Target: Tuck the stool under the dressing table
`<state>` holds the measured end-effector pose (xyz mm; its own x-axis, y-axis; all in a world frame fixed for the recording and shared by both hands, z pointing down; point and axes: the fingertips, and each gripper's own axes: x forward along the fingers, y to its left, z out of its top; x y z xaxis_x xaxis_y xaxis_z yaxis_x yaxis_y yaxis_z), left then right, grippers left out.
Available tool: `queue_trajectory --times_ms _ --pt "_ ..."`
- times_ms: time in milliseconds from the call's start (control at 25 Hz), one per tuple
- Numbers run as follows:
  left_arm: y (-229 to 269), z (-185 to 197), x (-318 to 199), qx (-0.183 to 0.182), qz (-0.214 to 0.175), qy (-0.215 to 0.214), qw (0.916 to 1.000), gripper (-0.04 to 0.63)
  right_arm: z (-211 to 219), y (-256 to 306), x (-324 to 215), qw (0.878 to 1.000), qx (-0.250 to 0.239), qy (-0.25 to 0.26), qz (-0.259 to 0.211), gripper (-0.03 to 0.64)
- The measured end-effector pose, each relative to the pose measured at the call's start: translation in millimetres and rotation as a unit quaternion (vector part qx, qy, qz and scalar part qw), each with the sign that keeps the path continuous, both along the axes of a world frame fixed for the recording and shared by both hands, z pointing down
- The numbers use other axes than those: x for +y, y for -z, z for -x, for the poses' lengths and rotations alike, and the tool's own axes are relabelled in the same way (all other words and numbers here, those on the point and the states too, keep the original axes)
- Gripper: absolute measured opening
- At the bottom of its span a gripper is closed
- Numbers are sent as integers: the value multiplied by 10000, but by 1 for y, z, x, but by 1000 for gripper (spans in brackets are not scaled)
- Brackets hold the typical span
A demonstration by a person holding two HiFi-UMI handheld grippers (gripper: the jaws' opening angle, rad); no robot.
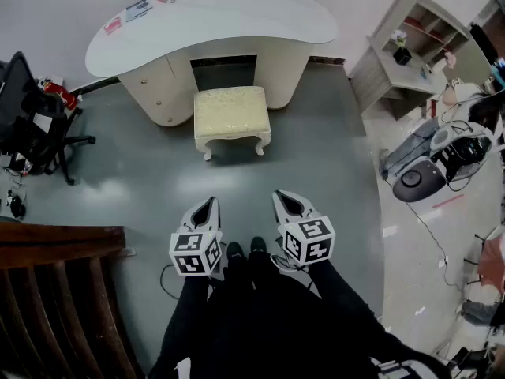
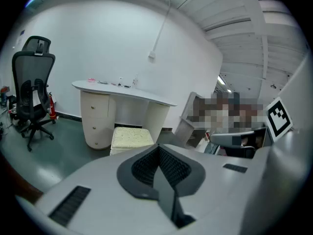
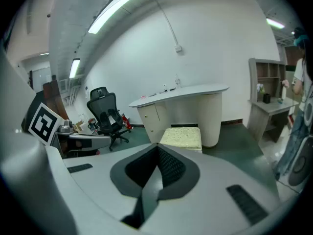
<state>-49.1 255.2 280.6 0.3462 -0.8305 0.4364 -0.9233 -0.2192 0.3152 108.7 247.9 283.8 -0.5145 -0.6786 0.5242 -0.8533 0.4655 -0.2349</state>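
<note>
Standing well back, you hold the left tool point(image 1: 207, 204) and right tool point(image 1: 286, 198) pinched together and empty, while the cream cushioned stool point(image 1: 231, 113) sits just before the kneehole of the white curved dressing-table surface point(image 1: 237, 18), the push not yet begun.

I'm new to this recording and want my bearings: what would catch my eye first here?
The cream cushioned stool stands right in front of the knee gap of the white curved dressing table. Nearer the camera, the left gripper and right gripper hang side by side, fingers shut and empty, pointing at it. A black office chair sits off to the left.
</note>
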Motion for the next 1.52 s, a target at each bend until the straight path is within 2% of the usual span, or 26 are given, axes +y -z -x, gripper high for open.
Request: queue_trajectory --times_ms 720,1000,1360,1520 --pt "-10 -5 -2 -99 214 131 9996 8 -15 -16 -7 9999 -78 -92 77 5" --pt "-15 3 -2 -155 301 365 9988 8 -42 -35 -6 9978 28 -444 493 5" --pt "-9 21 -16 -227 234 763 9966 8 -83 -37 -17 9937 27 -936 611 5" --pt "-7 19 -24 -291 227 802 9961 8 -91 -40 -22 9933 106 -933 676 5"
